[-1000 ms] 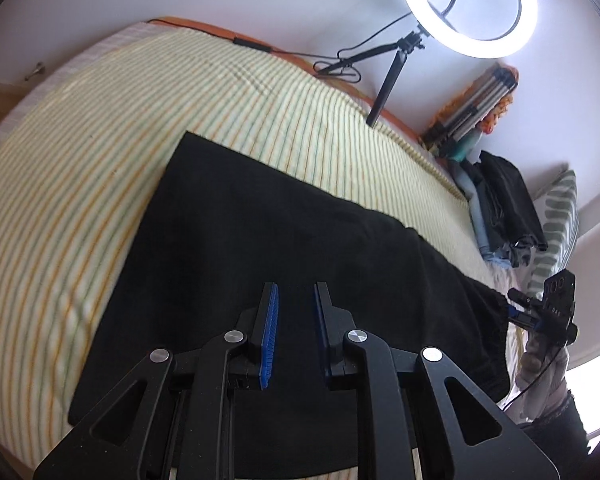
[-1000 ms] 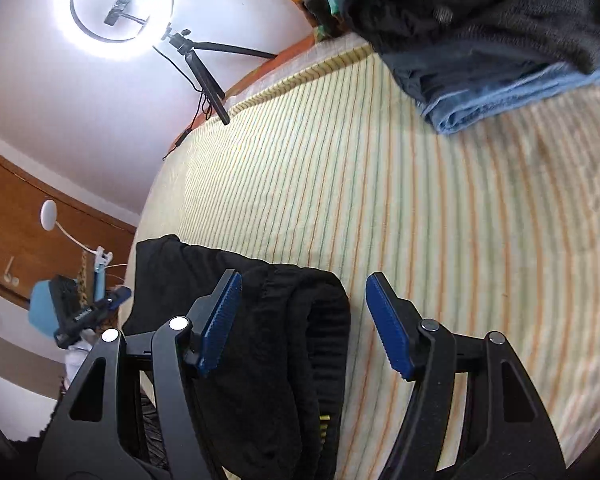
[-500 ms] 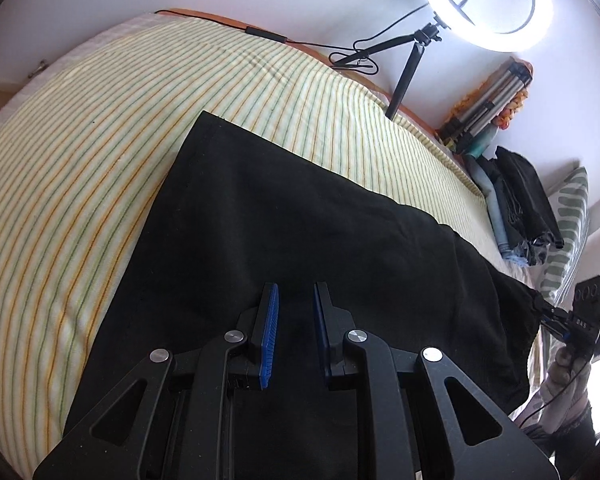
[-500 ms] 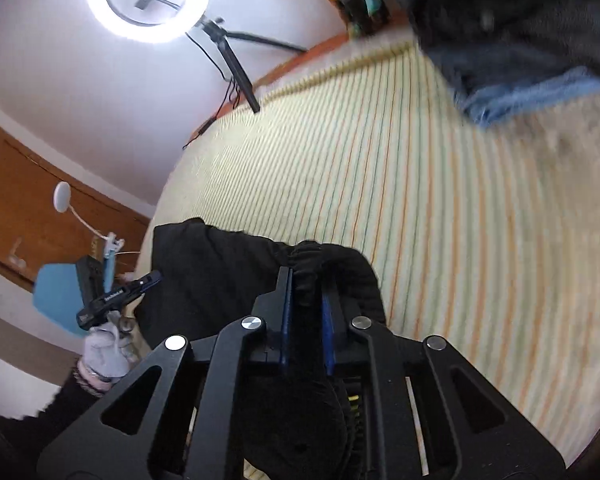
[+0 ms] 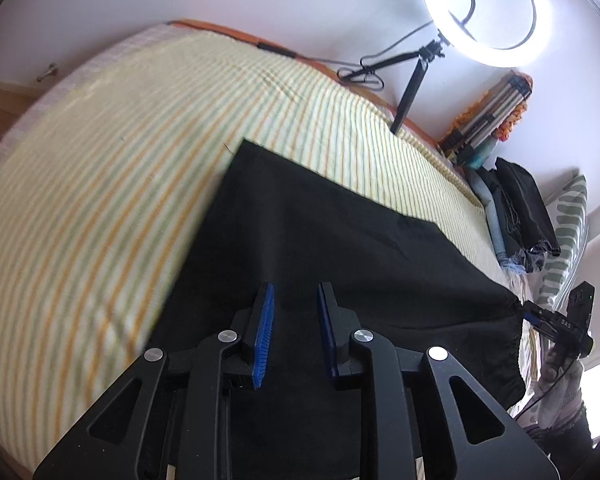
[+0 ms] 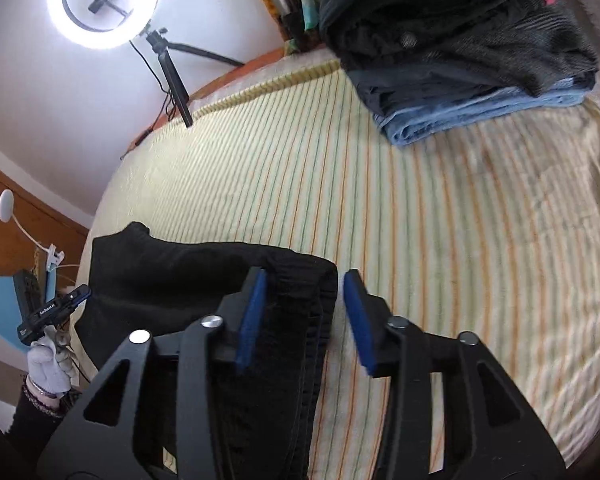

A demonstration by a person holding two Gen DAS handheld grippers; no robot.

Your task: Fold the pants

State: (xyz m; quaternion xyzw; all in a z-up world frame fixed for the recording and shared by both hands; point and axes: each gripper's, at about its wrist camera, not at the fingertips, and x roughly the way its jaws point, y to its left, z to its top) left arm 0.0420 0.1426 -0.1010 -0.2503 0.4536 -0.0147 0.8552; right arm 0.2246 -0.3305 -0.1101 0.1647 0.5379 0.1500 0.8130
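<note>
Black pants lie flat, folded lengthwise, on a striped bed sheet. In the left wrist view my left gripper hovers over the leg part, jaws slightly apart and holding nothing. In the right wrist view my right gripper is open over the elastic waistband end of the pants; the waistband lies between the jaws, near the left pad, not pinched. The other gripper shows at the left edge.
A stack of folded dark and blue clothes sits at the bed's far end, also in the left wrist view. A ring light on a tripod stands against the wall. A striped pillow lies at the right.
My right gripper, shut on the waistband half a second ago, has opened and let it go. My left gripper's jaws have parted slightly. The pants have settled on the sheet.
</note>
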